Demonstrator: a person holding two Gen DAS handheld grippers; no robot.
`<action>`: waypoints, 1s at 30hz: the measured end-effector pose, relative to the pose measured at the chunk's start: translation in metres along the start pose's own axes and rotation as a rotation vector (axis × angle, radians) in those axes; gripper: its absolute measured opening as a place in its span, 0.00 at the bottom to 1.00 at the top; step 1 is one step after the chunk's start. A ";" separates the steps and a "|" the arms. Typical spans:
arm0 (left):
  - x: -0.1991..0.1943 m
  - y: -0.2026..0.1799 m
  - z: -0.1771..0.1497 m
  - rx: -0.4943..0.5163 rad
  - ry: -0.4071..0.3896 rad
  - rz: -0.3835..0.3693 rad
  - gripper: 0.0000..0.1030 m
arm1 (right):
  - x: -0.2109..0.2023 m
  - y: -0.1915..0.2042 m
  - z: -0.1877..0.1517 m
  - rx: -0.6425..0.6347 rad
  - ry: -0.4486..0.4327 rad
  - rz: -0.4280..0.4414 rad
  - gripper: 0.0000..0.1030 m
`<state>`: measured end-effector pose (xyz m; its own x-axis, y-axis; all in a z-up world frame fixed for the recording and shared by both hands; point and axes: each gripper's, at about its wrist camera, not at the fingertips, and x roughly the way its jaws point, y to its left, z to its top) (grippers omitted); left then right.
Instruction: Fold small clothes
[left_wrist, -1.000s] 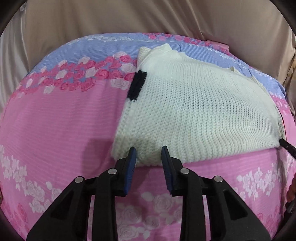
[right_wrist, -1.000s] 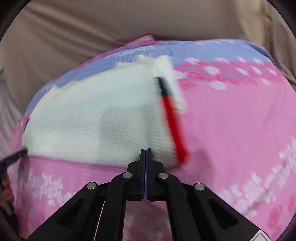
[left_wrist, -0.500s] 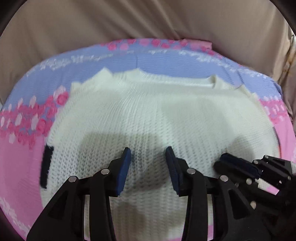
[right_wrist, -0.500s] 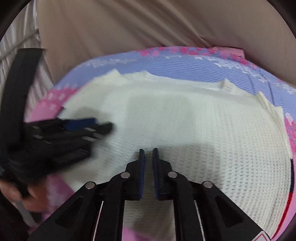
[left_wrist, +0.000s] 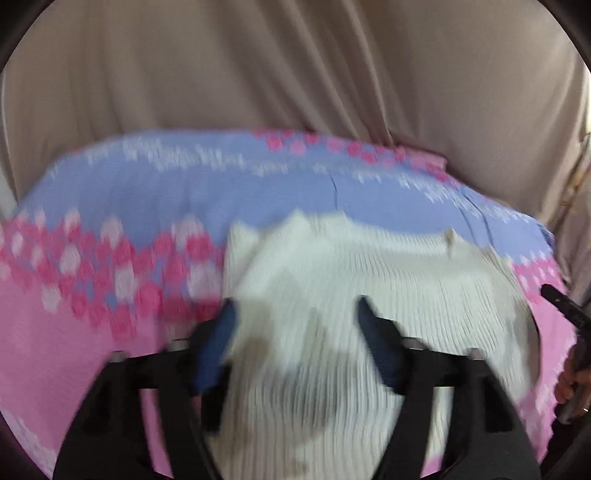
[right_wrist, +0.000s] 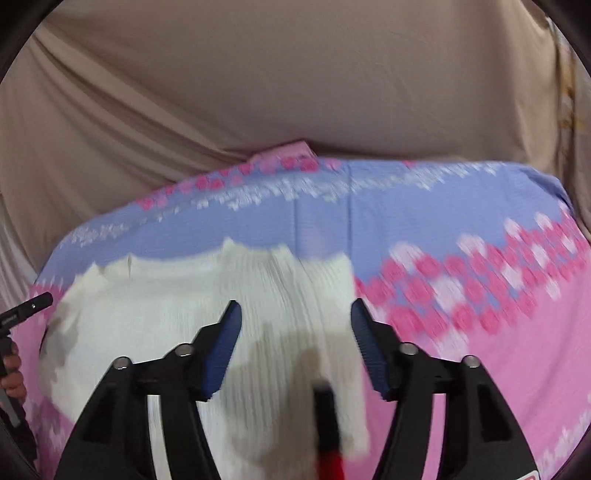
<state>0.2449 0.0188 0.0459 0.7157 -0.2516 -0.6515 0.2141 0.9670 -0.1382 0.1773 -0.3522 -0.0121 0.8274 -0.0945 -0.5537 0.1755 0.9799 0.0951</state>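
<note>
A cream knitted sweater (left_wrist: 369, 280) lies flat on a pink and lilac flowered bedsheet (left_wrist: 110, 295). My left gripper (left_wrist: 297, 314) hovers wide open over the sweater's left part, nothing between its blue pads. In the right wrist view the same sweater (right_wrist: 177, 306) fills the lower left, with a black-and-red strip (right_wrist: 328, 435) along its right edge. My right gripper (right_wrist: 295, 315) is also wide open above the sweater's right part. Both views are motion-blurred.
A beige draped cloth (left_wrist: 295, 74) hangs behind the bed. The other gripper's tip and a hand (left_wrist: 570, 380) show at the right edge of the left view; a hand on a black handle (right_wrist: 11, 362) shows at the left edge of the right view.
Both grippers opened wider and drew apart toward opposite sides of the sweater. The right gripper went from shut to wide open. Both cameras are moving quickly.
</note>
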 end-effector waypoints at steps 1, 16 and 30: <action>0.010 -0.005 0.010 0.009 -0.014 0.039 0.81 | 0.019 0.004 0.011 -0.009 0.008 -0.019 0.58; 0.118 0.016 0.032 -0.001 0.166 0.083 0.11 | 0.099 -0.029 0.022 0.107 0.140 -0.014 0.06; 0.008 -0.073 -0.041 0.148 0.101 -0.021 0.26 | 0.009 0.194 -0.080 -0.330 0.172 0.361 0.09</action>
<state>0.2076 -0.0522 0.0207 0.6416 -0.2589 -0.7221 0.3286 0.9433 -0.0462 0.1764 -0.1488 -0.0645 0.6996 0.2625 -0.6646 -0.3055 0.9507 0.0539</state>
